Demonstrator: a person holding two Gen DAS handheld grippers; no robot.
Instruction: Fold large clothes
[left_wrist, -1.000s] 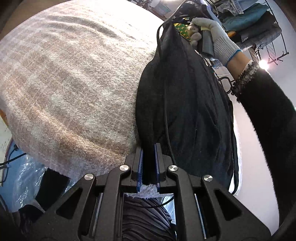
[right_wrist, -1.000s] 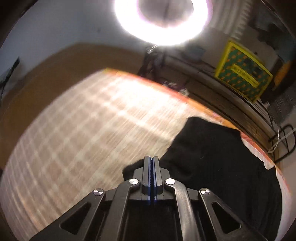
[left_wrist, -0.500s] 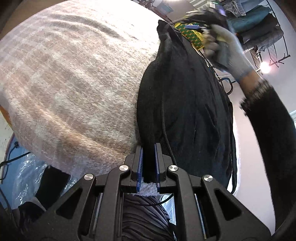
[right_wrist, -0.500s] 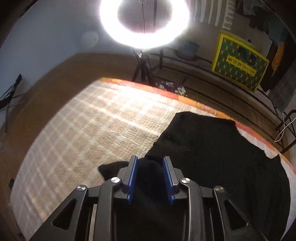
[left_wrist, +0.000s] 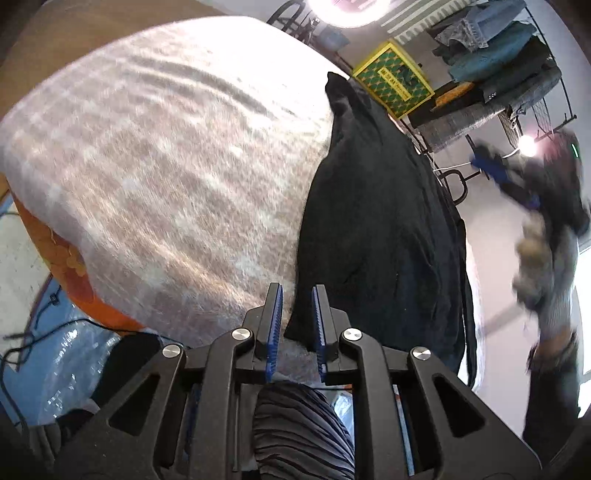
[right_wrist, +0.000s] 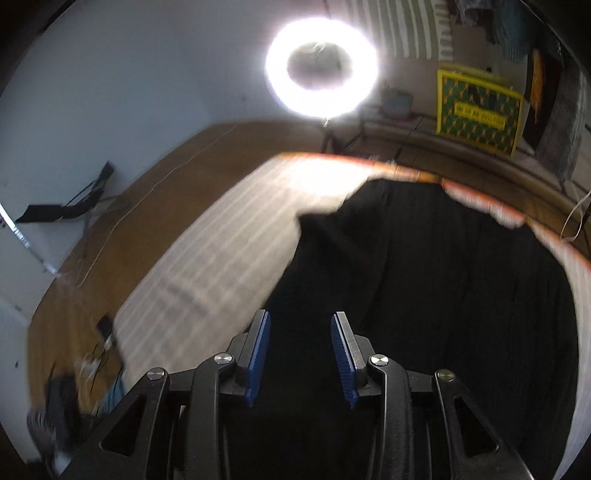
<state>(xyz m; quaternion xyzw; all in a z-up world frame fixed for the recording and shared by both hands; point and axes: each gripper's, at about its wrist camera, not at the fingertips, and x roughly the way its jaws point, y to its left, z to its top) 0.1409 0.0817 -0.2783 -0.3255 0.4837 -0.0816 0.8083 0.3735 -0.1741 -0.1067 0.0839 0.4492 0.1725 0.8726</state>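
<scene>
Left gripper, seen from the left wrist: its blue-padded jaws are opening, with the near corner of the black fabric garment between them and the pads no longer pressing on the cloth. This garment lies folded lengthwise along the right side of a pale checked woven blanket; the blanket's whole left half is bare. An orange mattress edge shows beneath the blanket's near-left border. At far right, a gloved hand holds the right gripper off the bed, blurred. Right wrist view: right gripper jaws opening, nothing gripped, poised above the garment, whose left edge runs diagonally across the blanket. Beyond the far edge stand a lit ring lamp and a yellow patterned box; bare wooden floor lies left.
</scene>
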